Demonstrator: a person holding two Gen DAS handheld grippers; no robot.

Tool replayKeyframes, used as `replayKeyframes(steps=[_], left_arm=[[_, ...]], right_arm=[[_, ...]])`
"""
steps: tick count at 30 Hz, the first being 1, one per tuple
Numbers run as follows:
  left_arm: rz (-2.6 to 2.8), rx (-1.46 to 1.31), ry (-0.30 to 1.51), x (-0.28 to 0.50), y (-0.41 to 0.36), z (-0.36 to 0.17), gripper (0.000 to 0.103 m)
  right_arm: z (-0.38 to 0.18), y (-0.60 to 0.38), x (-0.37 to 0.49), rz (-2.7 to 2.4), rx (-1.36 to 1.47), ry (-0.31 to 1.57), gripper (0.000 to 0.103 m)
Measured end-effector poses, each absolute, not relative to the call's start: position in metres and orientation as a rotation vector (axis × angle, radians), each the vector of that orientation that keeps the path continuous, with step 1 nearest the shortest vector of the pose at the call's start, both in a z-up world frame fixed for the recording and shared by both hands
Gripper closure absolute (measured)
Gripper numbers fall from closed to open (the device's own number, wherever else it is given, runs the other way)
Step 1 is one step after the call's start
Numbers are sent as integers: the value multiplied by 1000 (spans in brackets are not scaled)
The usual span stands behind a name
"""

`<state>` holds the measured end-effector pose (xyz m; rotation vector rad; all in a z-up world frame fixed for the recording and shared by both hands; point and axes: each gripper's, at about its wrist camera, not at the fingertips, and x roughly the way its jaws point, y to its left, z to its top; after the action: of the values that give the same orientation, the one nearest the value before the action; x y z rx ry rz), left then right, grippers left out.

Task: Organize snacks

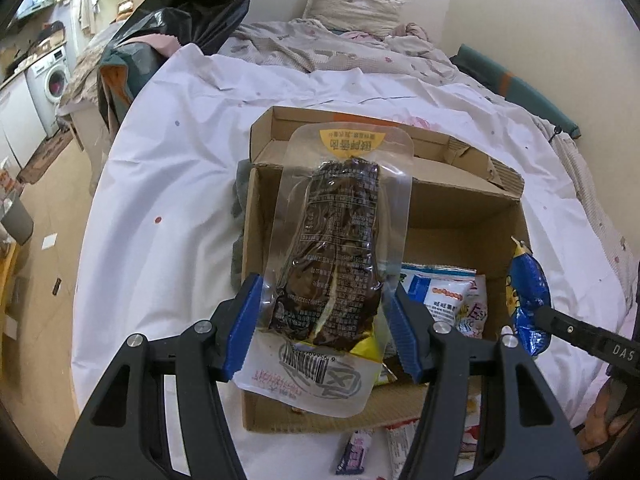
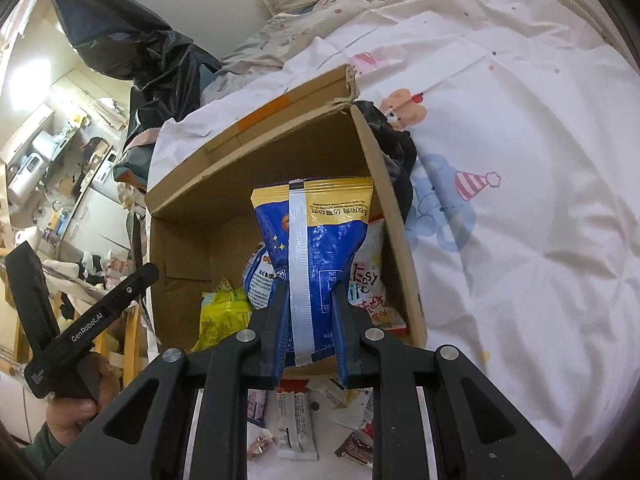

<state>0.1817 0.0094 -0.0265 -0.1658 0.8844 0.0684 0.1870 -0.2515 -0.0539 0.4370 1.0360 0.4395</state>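
Observation:
My left gripper point(image 1: 324, 304) is shut on a clear vacuum pack of dark brown meat point(image 1: 340, 240) with a yellow label, held over the open cardboard box point(image 1: 460, 208). My right gripper point(image 2: 308, 312) is shut on a blue and yellow snack bag point(image 2: 316, 232), squeezed narrow between the pads, above the same box point(image 2: 192, 216). That bag point(image 1: 528, 300) also shows at the right of the left wrist view. Inside the box lie several packets: a blue-white one point(image 1: 436, 288), a yellow one point(image 2: 220, 316) and a white one with red print point(image 2: 370, 280).
The box stands on a bed with a white patterned cover point(image 2: 520, 160). Small wrapped snacks point(image 2: 296, 424) lie on the cover in front of the box. A dark cloth point(image 2: 396, 152) sits by its right wall. A black plastic bag point(image 1: 192, 4) hangs at the bed's left.

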Motion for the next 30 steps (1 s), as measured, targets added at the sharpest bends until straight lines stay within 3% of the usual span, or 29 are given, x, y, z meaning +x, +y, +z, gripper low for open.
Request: replayKeyframes(steps=[17, 18, 19, 20, 21, 22, 23, 30], left_arm=[[27, -148, 893, 181, -2, -29, 47], [25, -145, 894, 181, -2, -29, 46], [18, -145, 898, 180, -3, -28, 41], [12, -147, 901, 180, -3, -28, 36], [8, -149, 904, 180, -3, -28, 24], [11, -154, 902, 178, -3, -27, 15], [16, -163, 897, 177, -2, -27, 14], [18, -179, 897, 173, 0, -26, 13]], right_arm=[[-63, -231, 195, 437, 390, 1080, 78], [-64, -232, 196, 433, 397, 1090, 71], [-66, -233, 197, 425, 406, 1101, 51], [-66, -234, 197, 428, 418, 1098, 43], [-65, -235, 196, 432, 429, 1086, 33], [-63, -236, 195, 437, 434, 1071, 30], [-60, -236, 194, 443, 430, 1056, 28], [-54, -235, 191, 457, 409, 1033, 26]])
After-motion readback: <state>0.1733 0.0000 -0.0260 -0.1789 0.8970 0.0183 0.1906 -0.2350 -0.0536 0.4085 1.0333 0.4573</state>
